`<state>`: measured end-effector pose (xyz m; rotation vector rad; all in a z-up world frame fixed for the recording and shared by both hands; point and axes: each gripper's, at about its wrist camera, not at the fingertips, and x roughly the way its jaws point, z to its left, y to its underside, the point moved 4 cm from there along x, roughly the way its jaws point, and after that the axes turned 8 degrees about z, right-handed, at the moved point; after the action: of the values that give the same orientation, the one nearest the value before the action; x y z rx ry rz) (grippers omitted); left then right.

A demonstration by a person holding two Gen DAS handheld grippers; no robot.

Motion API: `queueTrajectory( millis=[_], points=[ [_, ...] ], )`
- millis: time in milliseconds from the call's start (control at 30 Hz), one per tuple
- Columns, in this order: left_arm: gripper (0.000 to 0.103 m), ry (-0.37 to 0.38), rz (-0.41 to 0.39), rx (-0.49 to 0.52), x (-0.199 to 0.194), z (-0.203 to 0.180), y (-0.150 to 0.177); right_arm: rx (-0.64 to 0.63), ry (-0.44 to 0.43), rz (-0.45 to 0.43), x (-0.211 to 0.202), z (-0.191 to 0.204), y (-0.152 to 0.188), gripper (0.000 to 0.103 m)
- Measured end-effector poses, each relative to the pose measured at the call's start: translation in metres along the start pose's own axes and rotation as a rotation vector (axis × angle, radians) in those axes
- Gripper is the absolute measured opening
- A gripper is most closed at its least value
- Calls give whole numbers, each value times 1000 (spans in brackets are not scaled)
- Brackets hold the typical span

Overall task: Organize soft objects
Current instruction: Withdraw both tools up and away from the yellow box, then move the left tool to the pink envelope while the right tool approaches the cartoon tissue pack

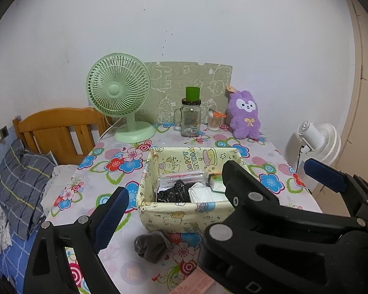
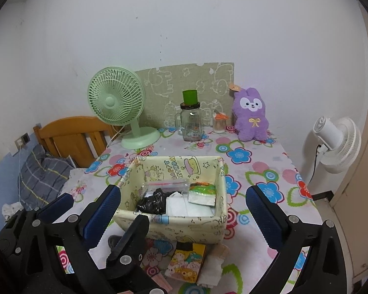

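Observation:
A pale yellow cartoon-print fabric basket [image 1: 184, 214] [image 2: 174, 229] sits mid-table. Inside lie a crumpled black cloth [image 2: 152, 202], a folded white cloth [image 2: 181, 207], a clear pouch and a green packet. A grey sock [image 1: 152, 245] lies on the flowered cloth just in front of the basket. A purple plush rabbit [image 1: 245, 115] [image 2: 251, 115] stands at the back right. My left gripper [image 1: 184, 193] is open and empty; its right finger is hidden behind the right gripper. My right gripper [image 2: 182, 191] is wide open, empty, short of the basket and crossing close beside the left.
At the back stand a green desk fan [image 1: 119, 93], a glass jar mug [image 1: 190, 120] topped by a green cup, and a swab jar [image 1: 214, 121]. A cartoon card box [image 2: 186, 262] and a white tissue [image 2: 213, 269] lie near me. A bed with a pillow [image 1: 24, 181] is left, a white fan [image 2: 336, 142] right.

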<state>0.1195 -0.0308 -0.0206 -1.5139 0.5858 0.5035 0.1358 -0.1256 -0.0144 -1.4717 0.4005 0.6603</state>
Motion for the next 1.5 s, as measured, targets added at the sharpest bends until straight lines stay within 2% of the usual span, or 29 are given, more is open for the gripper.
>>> queueTrajectory(
  millis=[433,733,1067,1500],
  points=[
    [99,0,-29,19,-19,-4,20,-15,-6,-7,-21,3,21,103],
    [99,23,-8,21,-17,-5,39,-21,9,-14,-25,2,40,103],
    [99,27,3,28,-9,-7,55,-14,15,-7,-17,-1,58,103],
    [99,37,46,55,20,-10,81,-8,19,42,10,-8,87,103]
  ],
)
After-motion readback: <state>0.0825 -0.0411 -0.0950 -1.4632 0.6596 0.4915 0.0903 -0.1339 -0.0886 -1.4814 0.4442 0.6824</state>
